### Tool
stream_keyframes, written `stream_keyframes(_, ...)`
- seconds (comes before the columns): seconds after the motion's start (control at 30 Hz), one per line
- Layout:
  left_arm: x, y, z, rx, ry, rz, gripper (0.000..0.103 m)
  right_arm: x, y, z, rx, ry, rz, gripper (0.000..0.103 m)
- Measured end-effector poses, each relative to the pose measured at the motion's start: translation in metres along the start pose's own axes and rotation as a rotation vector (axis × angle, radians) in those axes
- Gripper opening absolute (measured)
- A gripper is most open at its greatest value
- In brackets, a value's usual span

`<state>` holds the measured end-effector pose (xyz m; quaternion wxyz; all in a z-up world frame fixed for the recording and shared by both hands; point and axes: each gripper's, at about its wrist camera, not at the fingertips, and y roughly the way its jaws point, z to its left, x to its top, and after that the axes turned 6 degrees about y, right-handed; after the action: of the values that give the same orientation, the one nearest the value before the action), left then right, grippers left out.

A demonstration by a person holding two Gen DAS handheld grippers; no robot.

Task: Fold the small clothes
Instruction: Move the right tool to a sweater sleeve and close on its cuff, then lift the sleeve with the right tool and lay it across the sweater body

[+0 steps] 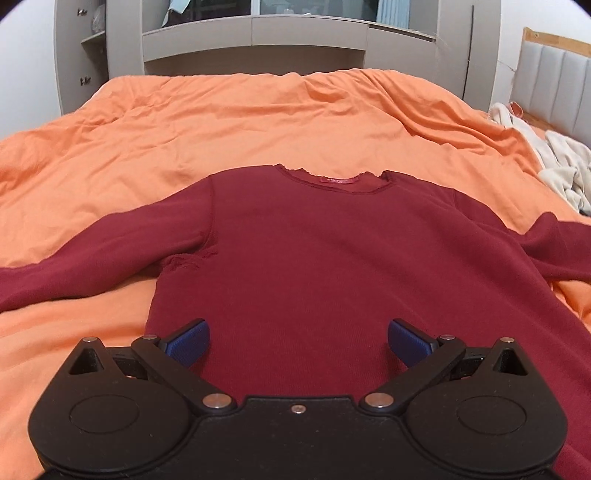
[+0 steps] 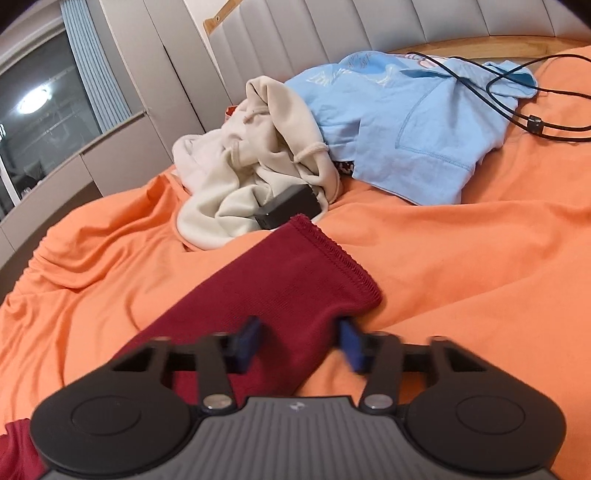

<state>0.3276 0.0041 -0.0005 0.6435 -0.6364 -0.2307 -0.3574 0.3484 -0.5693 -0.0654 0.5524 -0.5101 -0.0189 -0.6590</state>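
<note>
Shirt: a dark red long-sleeved shirt (image 1: 314, 258) lay flat on the orange bedspread (image 1: 221, 122), neckline away from me, hem toward me; both sleeves stretched out to the sides

My left gripper: my left gripper (image 1: 298, 341) hung low over the hem end of the shirt; its blue pads (image 1: 190, 341) stood spread wide, one near the shirt's left edge and the other over the body; nothing lay pinched between them

My right gripper: my right gripper (image 2: 301, 345) was at the end of the right sleeve (image 2: 295, 280), just short of the cuff; the jaws sat on either side of the sleeve, narrowed around it with the fabric between them; the pads were blurred, so I could not tell whether they pressed on the cloth

Cuff: its ribbed edge (image 2: 340, 254) pointed up the bed toward the other clothes; it lay flat on the bedspread

Other clothes: a cream garment (image 2: 251, 162) lay bunched near the headboard (image 2: 406, 22) with a dark box-like thing (image 2: 288, 212) against it; a light blue garment (image 2: 413, 125) lay just beside it, touching

Cable: a black cable (image 2: 517, 96) ran across the blue garment and onto the bedspread

Beyond the bed: grey cabinets and shelves (image 1: 255, 37) stood past the far edge
</note>
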Motion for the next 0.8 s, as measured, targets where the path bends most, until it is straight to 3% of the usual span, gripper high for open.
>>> stream_keyframes(0.03, 0.000, 0.000, -0.001, 0.002, 0.007, -0.002, 0.103, 0.000, 0.000, 0.000, 0.001, -0.003, 0.001, 0.019)
stream_keyframes(0.13, 0.001, 0.000, -0.005, 0.006, 0.024, -0.003, 0.103, 0.002, -0.004, 0.002, 0.016, -0.013, -0.011, 0.008)
stream_keyframes(0.43, 0.001, 0.001, -0.005, 0.007, 0.022, 0.005, 0.103, 0.037, -0.044, -0.011, 0.021, 0.073, -0.169, 0.007)
stream_keyframes(0.63, 0.001, 0.001, -0.005, 0.003, 0.023, 0.009, 0.103, 0.039, -0.033, -0.038, -0.022, 0.187, -0.088, 0.007)
stream_keyframes(0.8, 0.002, 0.001, -0.005, -0.001, 0.025, 0.007, 0.103, 0.040, -0.041, -0.026, 0.019, 0.146, -0.107, 0.007)
